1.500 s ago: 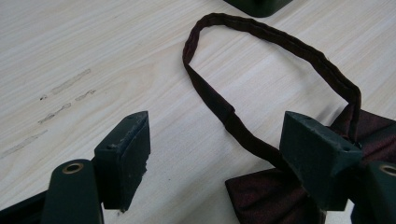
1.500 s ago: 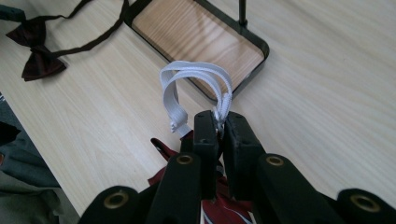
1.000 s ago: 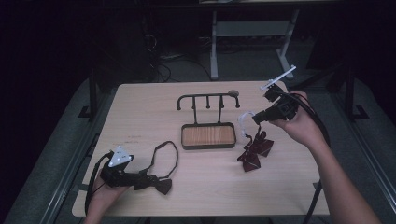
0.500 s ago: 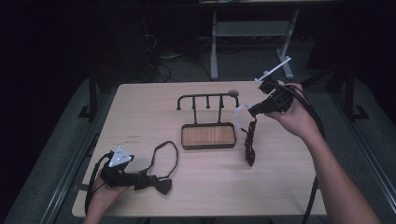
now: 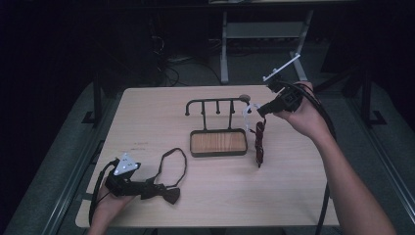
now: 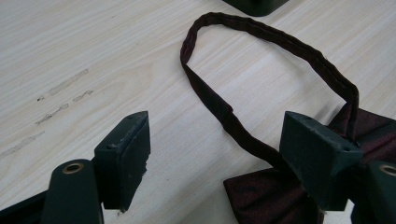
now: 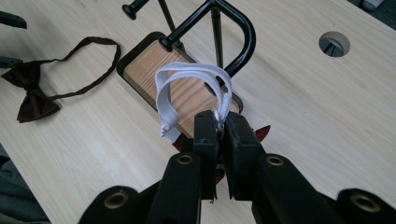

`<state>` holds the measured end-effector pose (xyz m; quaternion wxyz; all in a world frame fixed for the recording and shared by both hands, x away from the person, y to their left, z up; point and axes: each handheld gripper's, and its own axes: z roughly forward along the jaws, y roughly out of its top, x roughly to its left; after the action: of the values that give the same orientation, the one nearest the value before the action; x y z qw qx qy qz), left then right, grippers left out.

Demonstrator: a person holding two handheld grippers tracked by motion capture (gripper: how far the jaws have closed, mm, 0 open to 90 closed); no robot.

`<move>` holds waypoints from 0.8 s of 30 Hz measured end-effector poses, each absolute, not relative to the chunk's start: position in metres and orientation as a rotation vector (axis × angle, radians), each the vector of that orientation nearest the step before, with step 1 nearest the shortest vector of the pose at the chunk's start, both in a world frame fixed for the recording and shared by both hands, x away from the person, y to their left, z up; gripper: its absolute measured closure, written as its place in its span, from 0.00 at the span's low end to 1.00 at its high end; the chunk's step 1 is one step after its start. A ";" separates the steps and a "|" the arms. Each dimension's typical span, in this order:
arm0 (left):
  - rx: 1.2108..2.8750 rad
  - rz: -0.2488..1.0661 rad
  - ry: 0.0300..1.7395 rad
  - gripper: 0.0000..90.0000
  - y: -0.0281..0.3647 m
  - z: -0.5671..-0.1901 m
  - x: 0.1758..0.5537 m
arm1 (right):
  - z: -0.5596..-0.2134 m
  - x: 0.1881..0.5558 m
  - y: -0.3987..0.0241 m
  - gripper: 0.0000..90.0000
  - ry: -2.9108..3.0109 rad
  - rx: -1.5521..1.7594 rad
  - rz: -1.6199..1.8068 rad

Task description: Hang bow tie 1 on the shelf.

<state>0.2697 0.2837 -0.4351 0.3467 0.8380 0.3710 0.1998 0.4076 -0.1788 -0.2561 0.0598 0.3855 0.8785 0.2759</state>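
My right gripper is shut on a white elastic strap. A red bow tie hangs from that strap, its lower tip near the tabletop. The strap loop is close to the right end of the black hook rack, which stands on a wooden base. At the front left, my left gripper rests on the table with its jaws open. The strap of a dark maroon bow tie runs between them, untouched by the pads.
The light wooden table has a round cable hole behind the rack. Beyond the far edge, a metal frame and cables stand in the dark. A cable trails from each gripper.
My right gripper rose and moved left toward the rack, lifting the red bow tie off the table so it now hangs straight. The left gripper has not moved.
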 end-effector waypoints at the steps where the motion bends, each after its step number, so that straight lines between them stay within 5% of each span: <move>1: 2.173 0.518 0.963 0.28 0.284 -0.435 0.270 | -0.256 0.409 -0.178 0.93 2.658 1.172 0.836; 24: 2.179 0.511 0.959 0.28 0.283 -0.436 0.270 | -0.266 0.444 -0.176 0.93 2.631 1.270 0.819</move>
<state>0.2703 0.2834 -0.4356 0.3461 0.8397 0.3694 0.1968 0.4437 -0.1764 -0.2663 0.0537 0.4180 0.8658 0.2697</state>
